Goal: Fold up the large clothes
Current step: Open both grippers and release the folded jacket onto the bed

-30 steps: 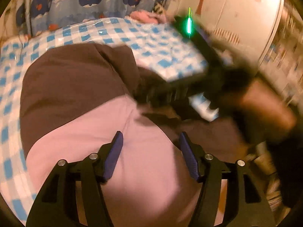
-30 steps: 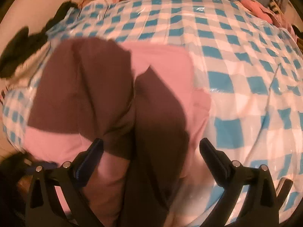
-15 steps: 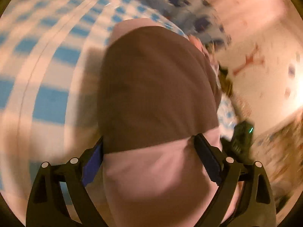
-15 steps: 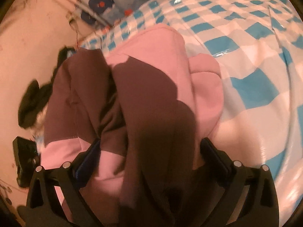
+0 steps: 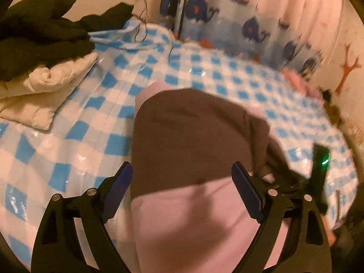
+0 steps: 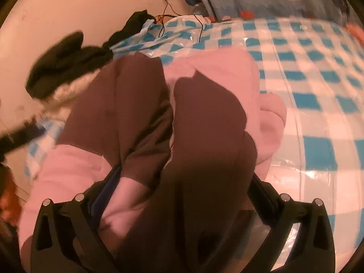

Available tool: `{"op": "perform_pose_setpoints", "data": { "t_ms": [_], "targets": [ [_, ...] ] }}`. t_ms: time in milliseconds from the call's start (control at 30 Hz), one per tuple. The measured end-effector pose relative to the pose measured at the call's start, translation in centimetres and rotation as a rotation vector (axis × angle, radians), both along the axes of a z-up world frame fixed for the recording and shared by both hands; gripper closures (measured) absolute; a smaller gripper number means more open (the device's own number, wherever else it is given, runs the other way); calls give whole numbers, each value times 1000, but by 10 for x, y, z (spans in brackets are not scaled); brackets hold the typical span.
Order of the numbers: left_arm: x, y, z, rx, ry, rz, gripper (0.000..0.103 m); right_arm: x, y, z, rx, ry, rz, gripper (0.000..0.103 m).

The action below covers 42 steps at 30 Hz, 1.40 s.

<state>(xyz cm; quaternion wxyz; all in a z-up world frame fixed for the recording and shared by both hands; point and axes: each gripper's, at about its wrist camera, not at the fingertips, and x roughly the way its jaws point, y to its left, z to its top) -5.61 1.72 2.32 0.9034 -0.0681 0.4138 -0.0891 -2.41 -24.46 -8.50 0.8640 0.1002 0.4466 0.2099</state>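
A folded pink-and-brown fleece garment (image 5: 193, 141) lies on a bed under a glossy blue-and-white checked plastic cover (image 5: 68, 159), spreading from the centre toward 6 o'clock in both wrist views. The left gripper (image 5: 182, 177) hangs above its pink hem, jaws wide, easing slightly inward, pads clear of the cloth that shows between them. The right gripper (image 6: 182, 182) straddles the bundled brown sleeves (image 6: 204, 125), jaws spread; whether the pads press the fabric cannot be told. At 10 o'clock in the left view, black clothes (image 5: 41, 31) sit on a cream quilted item (image 5: 45, 86). A blue whale-print curtain (image 5: 238, 25) hangs at 12 o'clock.
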Motion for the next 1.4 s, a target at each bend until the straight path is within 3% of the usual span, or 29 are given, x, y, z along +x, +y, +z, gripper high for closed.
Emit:
{"op": "perform_pose_setpoints", "data": {
  "t_ms": [67,133,200,233,300,400,467,500,567,633,767,833,1000,1100,1200,1300,1400],
  "targets": [
    [0,-10,-4,-12,-31,-42,19,5,-15,-7,29,54,2,5],
    [13,-30,-37,-4,55,-118,19,4,-24,-7,51,124,14,5],
    [7,-52,-56,126,45,-134,16,10,-33,8,19,201,15,5],
    [4,-58,-60,147,32,-142,16,8,-34,20,-23,200,10,5],
    [7,-55,-58,115,32,-144,16,9,-30,58,-71,107,-39,5],
    [11,-43,-58,71,38,-139,16,24,-14,92,28,32,-99,5],
    [6,-42,-60,76,26,-138,16,43,-7,79,151,80,-134,5],
    [5,-42,-60,84,19,-135,16,54,-6,55,196,132,-190,5],
    [-1,-39,-60,66,13,-130,16,61,-11,7,223,146,-272,5],
    [-1,-40,-56,31,1,-147,16,59,-17,-17,239,119,-289,6],
    [-2,-58,-60,113,-2,-160,13,65,-12,-15,126,113,-229,7],
    [-2,-58,-60,115,1,-155,13,63,-14,-3,94,131,-219,7],
    [-8,-52,-56,92,0,-138,13,-5,-15,43,-79,-74,-223,7],
    [-9,-54,-55,102,-1,-146,13,-32,-17,11,-135,-87,-224,7],
    [-15,-68,-55,177,-20,-162,13,-28,-33,-6,-40,-23,-236,7],
    [-19,-67,-54,179,-31,-141,13,-39,-33,26,-116,-94,-242,7],
    [-17,-57,-52,142,-21,-122,13,-74,-37,65,-160,-253,-277,7]
  ]
}}
